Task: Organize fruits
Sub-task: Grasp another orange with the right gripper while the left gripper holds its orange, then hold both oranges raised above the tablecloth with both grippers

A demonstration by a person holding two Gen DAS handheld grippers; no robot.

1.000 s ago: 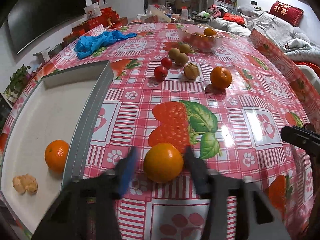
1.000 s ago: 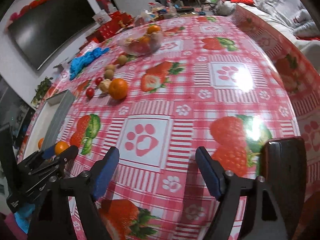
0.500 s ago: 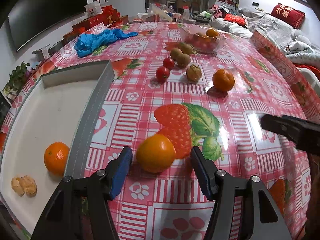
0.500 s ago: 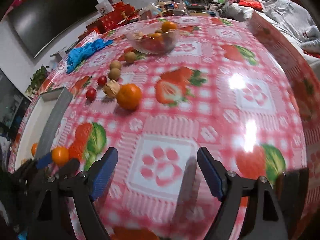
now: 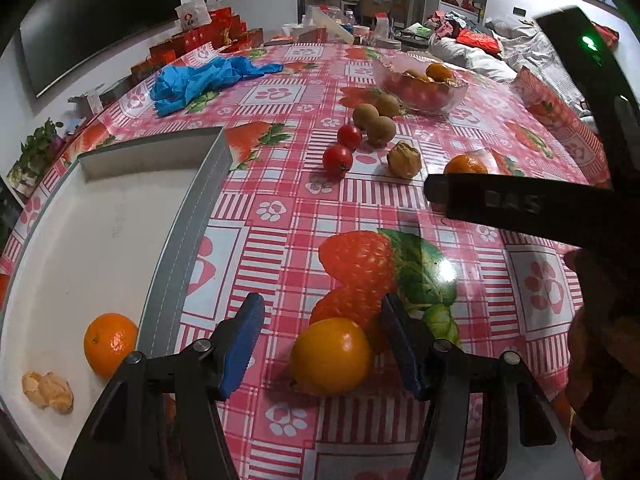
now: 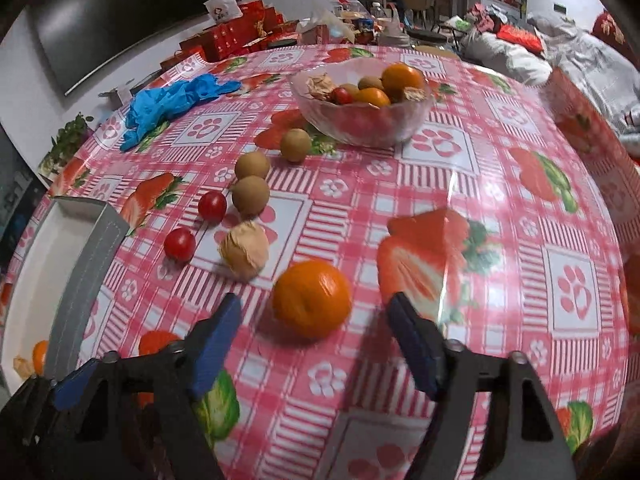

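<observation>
oranges are framed by both grippers on the strawberry-print tablecloth (image 5: pixel 280 216). a yellow-orange orange (image 5: pixel 331 356) is seen between the blue pads of the left gripper (image 5: pixel 326 344), close against the right-hand pad, with a clear gap to the left-hand pad, so the jaws stand released and nothing is grasped. a deeper orange mandarin (image 6: pixel 312 299) lies just ahead of the right gripper (image 6: pixel 316 332), between the lines of its pads but touched by neither; these jaws are closing. a white tray with a grey rim (image 5: pixel 188 216) is taken as landmark: inside it, at its near end, another orange (image 5: pixel 111 343) and a papery husk fruit (image 5: pixel 48 391) are kept. to the right of the tray, two cherry tomatoes (image 6: pixel 180 244), three brown round fruits (image 6: pixel 251 195) and a husked fruit (image 6: pixel 244 249) are scattered on the cloth. beyond them, a glass bowl (image 6: pixel 362 120) of mixed fruit is set. beyond the tray's far end, blue gloves (image 5: pixel 200 80) are bunched, with red boxes and a dark screen behind. bedding is piled far right of the tray.
</observation>
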